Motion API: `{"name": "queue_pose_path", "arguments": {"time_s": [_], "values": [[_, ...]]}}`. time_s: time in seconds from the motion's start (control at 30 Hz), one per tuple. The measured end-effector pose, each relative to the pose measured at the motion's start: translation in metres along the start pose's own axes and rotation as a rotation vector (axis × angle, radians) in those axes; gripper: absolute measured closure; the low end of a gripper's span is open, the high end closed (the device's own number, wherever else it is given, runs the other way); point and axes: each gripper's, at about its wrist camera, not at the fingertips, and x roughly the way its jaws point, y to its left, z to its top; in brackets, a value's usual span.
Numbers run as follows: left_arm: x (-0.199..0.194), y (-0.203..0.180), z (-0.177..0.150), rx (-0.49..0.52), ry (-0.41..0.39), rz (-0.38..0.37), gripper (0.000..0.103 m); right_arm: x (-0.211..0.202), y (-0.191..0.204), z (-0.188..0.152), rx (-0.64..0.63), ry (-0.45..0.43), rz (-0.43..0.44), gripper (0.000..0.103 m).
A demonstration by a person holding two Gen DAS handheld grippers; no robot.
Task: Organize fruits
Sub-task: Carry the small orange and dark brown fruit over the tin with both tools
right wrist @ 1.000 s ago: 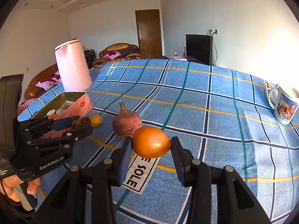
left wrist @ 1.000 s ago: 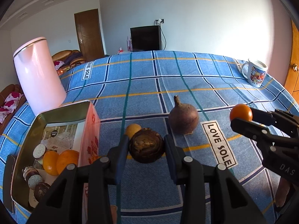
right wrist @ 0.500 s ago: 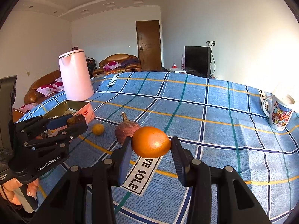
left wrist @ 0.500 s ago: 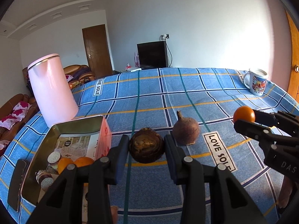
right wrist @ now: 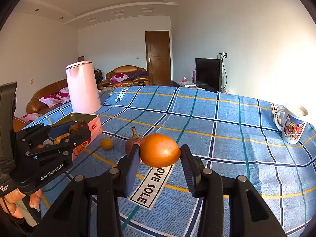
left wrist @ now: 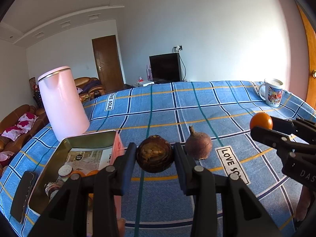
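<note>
Transport step under way. Left gripper (left wrist: 155, 154) pinches a brown fruit (left wrist: 155, 153); right gripper (right wrist: 160, 151) pinches an orange (right wrist: 160, 150), both held above the cloth (apparently). Next: release into the tin (left wrist: 88, 139).

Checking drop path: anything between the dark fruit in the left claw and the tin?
Nothing visible. The left claw holds the dark fruit above the cloth, right beside the open tin. The purple bulb sits on the far side from the tin, out of the way.
</note>
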Motion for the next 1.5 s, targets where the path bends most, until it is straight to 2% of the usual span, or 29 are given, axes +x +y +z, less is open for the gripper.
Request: {"name": "queue_pose_path", "arguments": {"time_s": [0.7,0.93,1.2,1.5], "values": [[-0.019,0.011,-0.003,-0.051,-0.083,0.028,0.063,-0.026,0.006,-0.003,-0.038,-0.127,-0.038,0.059],[-0.024,0.02,-0.005,-0.059,-0.082,0.031,0.063,-0.022,0.015,0.0,-0.049,-0.12,-0.015,0.059],[-0.03,0.057,-0.009,-0.119,-0.077,0.059,0.063,-0.012,0.05,0.013,-0.087,-0.103,0.06,0.059],[-0.032,0.131,-0.017,-0.223,-0.04,0.142,0.063,0.017,0.116,0.026,-0.142,-0.045,0.22,0.059]]}}
